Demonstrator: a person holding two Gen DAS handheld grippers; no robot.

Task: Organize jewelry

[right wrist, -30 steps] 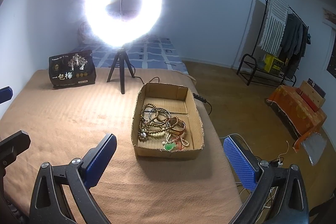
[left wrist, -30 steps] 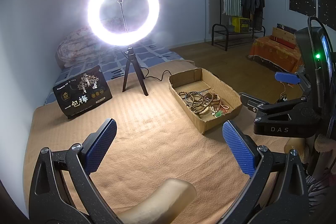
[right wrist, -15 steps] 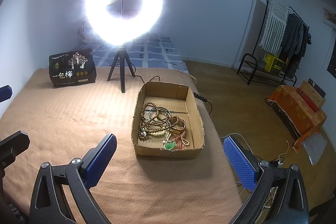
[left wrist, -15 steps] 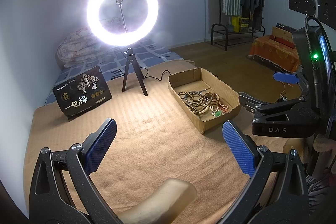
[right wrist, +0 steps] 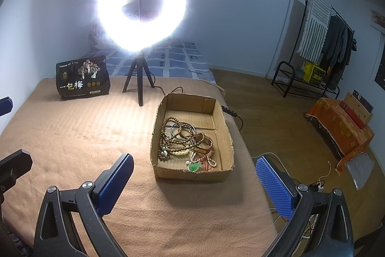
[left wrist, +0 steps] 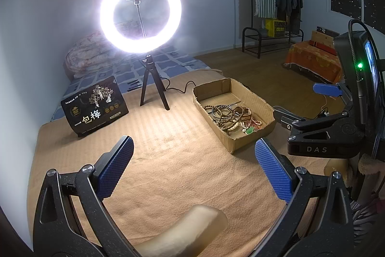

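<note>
We hold both claws above a bed covered by a tan blanket (right wrist: 72, 136). Our left claw (left wrist: 193, 171) is released, its 2 blue pads wide apart with nothing between them, hovering over bare blanket. Our right claw (right wrist: 195, 181) is likewise released and grips nothing; it hangs just in front of the box (right wrist: 192, 175), which lies near the bed's right edge. In the left wrist view the right claw (left wrist: 310, 101) appears at the far right, beside the box (left wrist: 245, 143).

The jewelry (right wrist: 185, 143) sits inside the box in a tangled heap: brown bead strands, a dark bangle, pale beads, a red-brown bracelet, and a green pendant (right wrist: 194, 166) closest to the near wall. The far part of the box floor is bare cardboard.

Behind the box a lit ring light (right wrist: 140, 4) stands on a small tripod, its cable trailing across the blanket. To its left a black pouch (right wrist: 83, 77) with white characters stands upright. A clothes rack (right wrist: 320, 40) stands against the far wall.
</note>
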